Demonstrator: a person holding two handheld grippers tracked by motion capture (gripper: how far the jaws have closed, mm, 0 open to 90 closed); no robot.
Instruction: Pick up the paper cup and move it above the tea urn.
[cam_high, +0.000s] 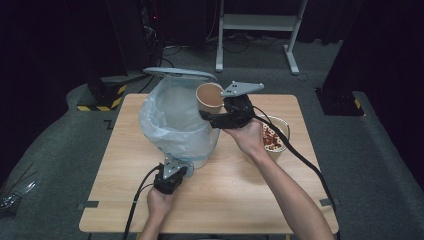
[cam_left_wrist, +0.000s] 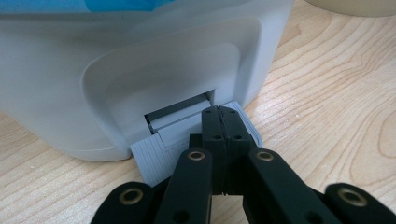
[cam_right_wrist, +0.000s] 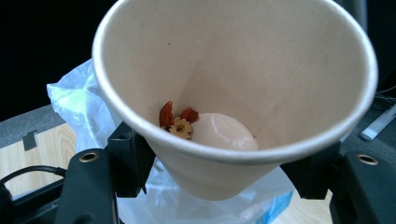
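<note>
The right tool (cam_high: 212, 118) is clamped on a paper cup (cam_high: 210, 97), one jaw pressed against each side of its wall. In the right gripper view the cup (cam_right_wrist: 243, 88) tilts with its mouth toward the camera, and a few reddish and pale food scraps (cam_right_wrist: 179, 120) lie at its bottom beside a glossy pale patch. In the high view the cup is held in the air just above the open mouth of a white pedal bin (cam_high: 200, 150), at about 1 o'clock of the bin's clear plastic liner (cam_high: 167, 117). The bin's grey lid (cam_high: 180, 73) stands raised at 12 o'clock.

The left tool (cam_left_wrist: 223, 114) has its jaws together, and their tips rest on the bin's grey ribbed pedal (cam_left_wrist: 154, 158) at the foot of the bin, on its 6 o'clock side.

At 3 o'clock of the bin, a paper bowl (cam_high: 276, 137) with reddish food stands on the wooden worktop (cam_high: 225, 200), partly behind the right hand (cam_high: 247, 137).
</note>
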